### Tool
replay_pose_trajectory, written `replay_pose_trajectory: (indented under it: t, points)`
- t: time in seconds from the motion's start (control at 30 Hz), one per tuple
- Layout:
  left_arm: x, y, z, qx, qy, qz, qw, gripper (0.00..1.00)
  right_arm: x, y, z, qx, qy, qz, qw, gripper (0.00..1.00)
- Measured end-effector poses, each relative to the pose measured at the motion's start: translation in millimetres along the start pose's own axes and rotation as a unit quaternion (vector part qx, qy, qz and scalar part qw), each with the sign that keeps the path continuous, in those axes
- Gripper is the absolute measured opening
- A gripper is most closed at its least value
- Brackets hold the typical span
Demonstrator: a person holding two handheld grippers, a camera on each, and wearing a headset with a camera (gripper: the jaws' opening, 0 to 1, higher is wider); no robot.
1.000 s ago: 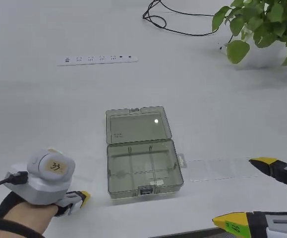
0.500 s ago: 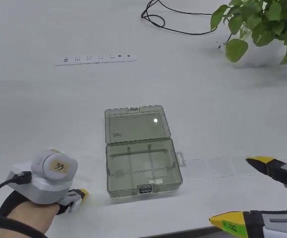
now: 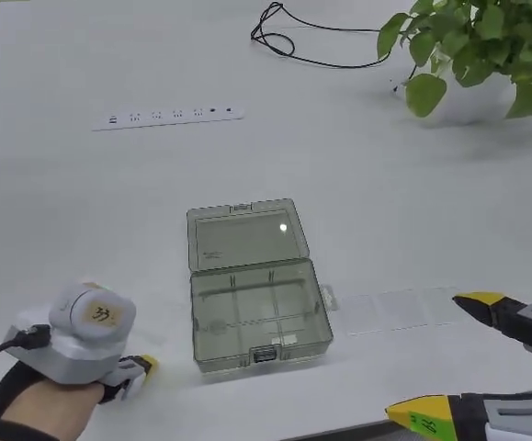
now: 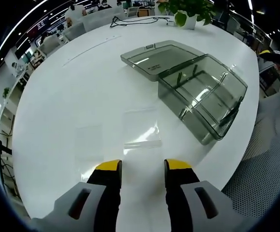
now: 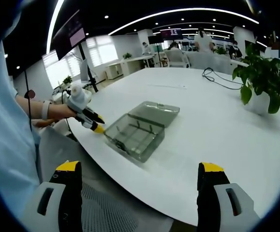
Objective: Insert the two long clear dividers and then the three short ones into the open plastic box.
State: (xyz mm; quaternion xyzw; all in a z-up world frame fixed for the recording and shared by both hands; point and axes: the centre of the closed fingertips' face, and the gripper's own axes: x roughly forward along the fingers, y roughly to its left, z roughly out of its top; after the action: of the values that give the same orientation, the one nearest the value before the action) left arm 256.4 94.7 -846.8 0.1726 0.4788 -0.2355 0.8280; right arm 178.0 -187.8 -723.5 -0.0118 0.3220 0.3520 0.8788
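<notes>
The smoky clear plastic box (image 3: 258,308) lies open at the table's middle, its lid (image 3: 245,235) flat behind it. Thin lines like clear walls cross its tray. Clear flat dividers (image 3: 390,310) lie on the table just right of it. My right gripper (image 3: 442,356) stands wide open at the front right, one jaw tip close to those dividers; its own view has the box (image 5: 135,135) far ahead. My left gripper (image 3: 143,367) rests left of the box, open with a narrow empty gap (image 4: 143,166). A clear divider (image 4: 141,128) lies just ahead of it, with the box (image 4: 202,94) to its right.
A white power strip (image 3: 166,117) lies at the back left, a black cable (image 3: 293,41) loops behind it, and a potted plant (image 3: 477,46) stands at the back right. The table's front edge runs just below both grippers.
The head view has shifted a little. Both grippers and the box keep their places relative to one another.
</notes>
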Motion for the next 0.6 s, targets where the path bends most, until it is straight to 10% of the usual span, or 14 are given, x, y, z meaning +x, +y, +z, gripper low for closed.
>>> replay_pose_trajectory:
  t: [0.6]
  points:
    - [0.9,1.2,-1.3,-0.032,-0.002,-0.011,0.9994,0.31,13.3,8.4,6.3,-0.004,-0.006,0.022,0.9997,1.00]
